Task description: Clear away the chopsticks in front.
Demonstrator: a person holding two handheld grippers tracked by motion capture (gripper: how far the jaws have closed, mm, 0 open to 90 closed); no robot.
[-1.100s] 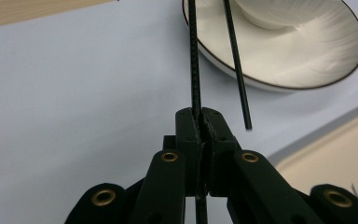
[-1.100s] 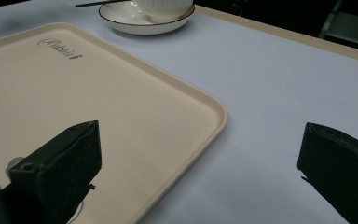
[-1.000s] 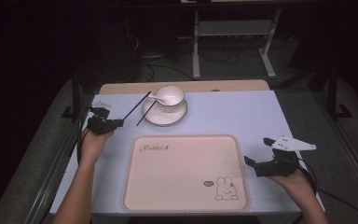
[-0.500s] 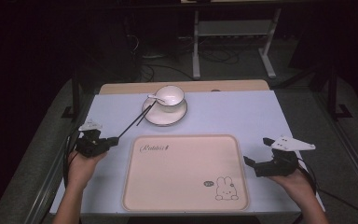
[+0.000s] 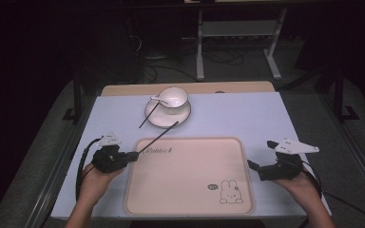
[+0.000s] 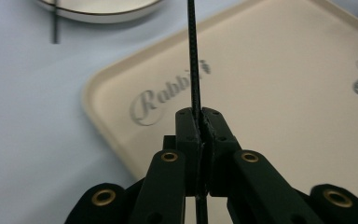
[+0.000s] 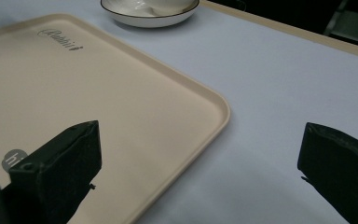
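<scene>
Place: a lab or test room, not a home.
Light: dark around, only the table (image 5: 247, 118) is lit.
Behind table: metal stand legs (image 5: 199, 47) and loose cables (image 5: 166, 71) on grey floor.

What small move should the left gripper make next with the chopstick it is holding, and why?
Probably swing the chopstick fully over the tray and lower it flat before opening. The left gripper is shut on its near end, and its far tip reaches toward the saucer. The other chopstick leans on that saucer, so this looks like a transfer to the tray.
</scene>
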